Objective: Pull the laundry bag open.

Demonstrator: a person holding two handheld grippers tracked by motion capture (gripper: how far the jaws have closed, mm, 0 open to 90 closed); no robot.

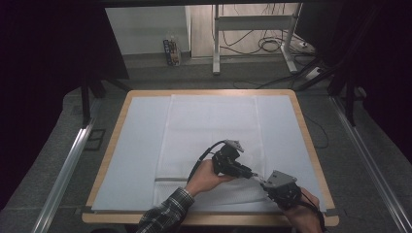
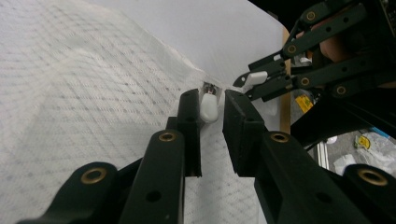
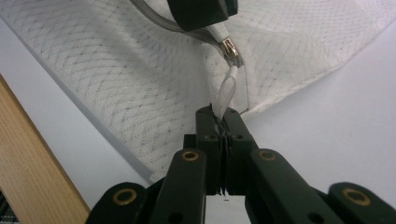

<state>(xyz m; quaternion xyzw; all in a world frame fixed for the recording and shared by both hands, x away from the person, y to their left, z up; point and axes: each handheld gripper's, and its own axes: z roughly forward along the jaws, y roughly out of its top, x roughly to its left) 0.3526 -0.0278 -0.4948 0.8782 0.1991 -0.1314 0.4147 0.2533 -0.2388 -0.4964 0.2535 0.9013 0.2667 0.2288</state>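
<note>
My right hand-held gripper [image 3: 223, 122] has its jaws pressed together on the white zipper pull tab [image 3: 224, 96]; in the right gripper view the tab runs up from between the black tips to the small metal slider [image 3: 230, 50], which sits on the edge of the white mesh bag [image 3: 140, 79]. My left hand-held gripper [image 2: 212, 108] has its jaws a little apart with the slider end of the zipper between the tips; I cannot tell whether they actually pinch the fabric there. In the left gripper view the other gripper's tips [image 2: 252, 79] come in from the right and meet mine just beside that same corner of the bag.

From the high view, both grippers are close together near the front right of the tabletop [image 1: 311, 145]: the left one [image 1: 250, 173] points right, the right one [image 1: 262, 182] points left, tips almost touching over the bag's near right corner. The mesh bag [image 1: 209, 131] lies flat, spread down the middle of a pale sheet [image 1: 141, 145] that covers most of the wooden top. A grey zipper line [image 1: 170, 179] runs across the bag near its front edge toward the grippers. The bag looks flat; I cannot tell whether anything is inside it. A plaid sleeve [image 1: 163, 216] comes in at the bottom, leading to the hand on the left gripper.
</note>
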